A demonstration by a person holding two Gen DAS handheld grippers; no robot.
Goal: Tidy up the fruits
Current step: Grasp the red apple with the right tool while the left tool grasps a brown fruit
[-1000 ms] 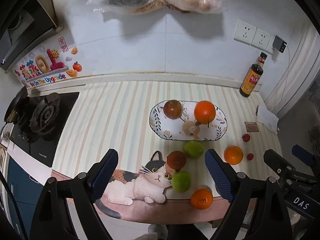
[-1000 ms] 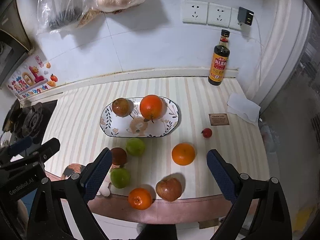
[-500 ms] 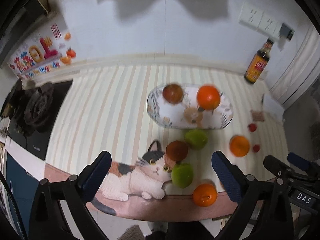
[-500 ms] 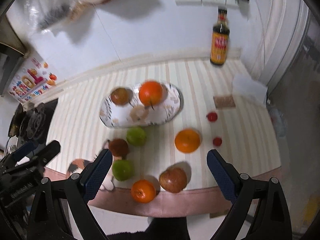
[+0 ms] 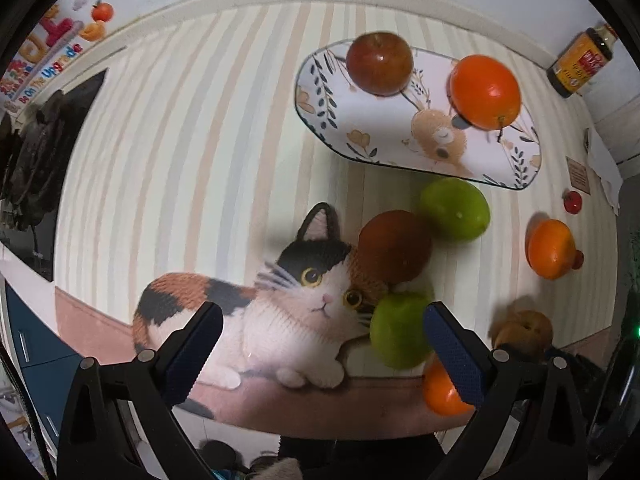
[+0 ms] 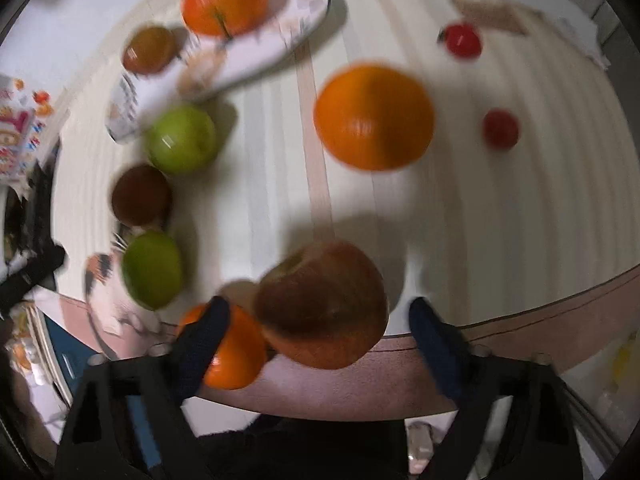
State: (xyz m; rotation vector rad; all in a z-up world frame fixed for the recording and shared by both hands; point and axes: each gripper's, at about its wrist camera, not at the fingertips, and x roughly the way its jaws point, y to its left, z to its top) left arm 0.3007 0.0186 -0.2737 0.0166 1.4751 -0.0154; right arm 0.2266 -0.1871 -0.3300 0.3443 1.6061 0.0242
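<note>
An oval patterned plate [image 5: 360, 120] holds a red apple [image 5: 379, 63] and an orange [image 5: 485, 91]. On the mat lie two green apples [image 5: 455, 209] [image 5: 398, 330], a dark red fruit [image 5: 394, 245], two oranges [image 5: 551, 249] [image 5: 442, 394] and a reddish apple [image 5: 522, 330]. My left gripper [image 5: 322, 344] is open, low over the cat picture, with the near green apple by its right finger. My right gripper [image 6: 318, 320] is open, with the reddish apple [image 6: 322, 306] between its fingers; this view is blurred.
A striped mat with a cat picture [image 5: 304, 292] covers the counter. A sauce bottle [image 5: 580, 60] stands at the back right by the wall. Two small red tomatoes [image 6: 460, 39] [image 6: 500, 128] lie at the right. A stove [image 5: 36, 152] is at the left. The counter's front edge is close below both grippers.
Both grippers have dropped down and forward toward the fruit. The left is now low over the cat picture; the right now has the reddish apple between its open fingers.
</note>
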